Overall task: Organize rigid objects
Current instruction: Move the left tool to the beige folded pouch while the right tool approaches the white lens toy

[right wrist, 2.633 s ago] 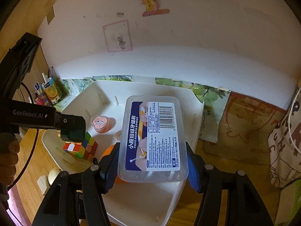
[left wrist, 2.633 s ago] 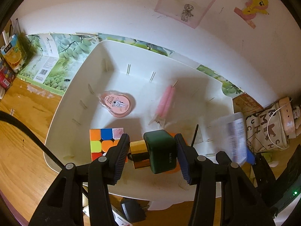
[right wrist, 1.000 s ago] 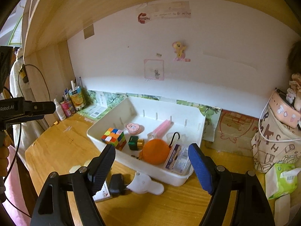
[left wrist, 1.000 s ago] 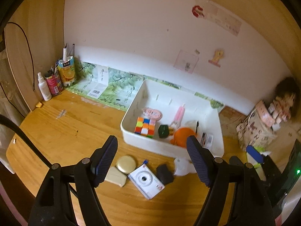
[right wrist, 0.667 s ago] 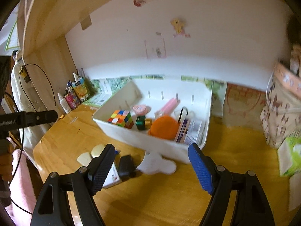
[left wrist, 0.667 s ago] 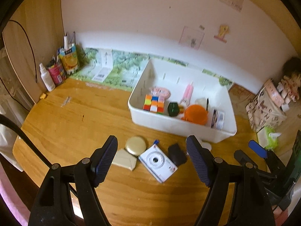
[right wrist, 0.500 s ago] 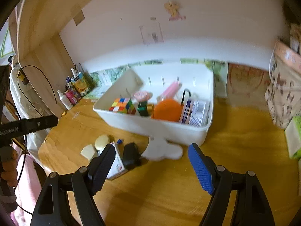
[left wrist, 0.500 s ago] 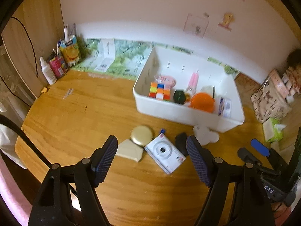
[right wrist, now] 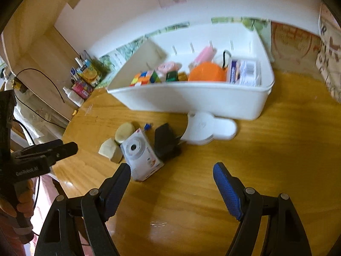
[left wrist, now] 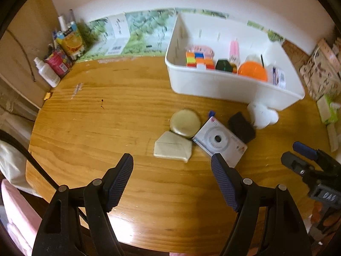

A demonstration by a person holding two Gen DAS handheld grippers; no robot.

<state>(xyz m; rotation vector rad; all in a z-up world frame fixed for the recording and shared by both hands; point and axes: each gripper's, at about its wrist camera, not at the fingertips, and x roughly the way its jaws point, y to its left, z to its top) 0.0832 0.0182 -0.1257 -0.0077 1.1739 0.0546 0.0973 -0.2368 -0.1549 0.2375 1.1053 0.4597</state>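
Note:
A white bin (left wrist: 234, 89) (right wrist: 191, 102) on the wooden table holds a colour cube (left wrist: 199, 60), a dark green box (left wrist: 223, 65), an orange ball (left wrist: 252, 72), a pink stick and a clear labelled box (right wrist: 244, 71). In front of it lie a gold round tin (left wrist: 185, 122), a cream block (left wrist: 173, 147), a white camera (left wrist: 219, 141) (right wrist: 140, 152), a black block (left wrist: 242, 127) and a white flat piece (right wrist: 207, 129). My left gripper (left wrist: 172, 164) is open and empty just short of the cream block. My right gripper (right wrist: 171, 171) is open and empty, its left finger near the camera.
Bottles and cartons (left wrist: 61, 57) stand in the back left corner against the wall. Patterned bags (left wrist: 321, 72) and a green tissue pack (left wrist: 329, 111) sit at the right. The table's front edge curves close below both grippers. A hand (right wrist: 12, 204) holds the left tool.
Both grippers, which had let go of the green box and the clear box in the bin and drawn back, have tilted down and sunk toward the loose things on the table.

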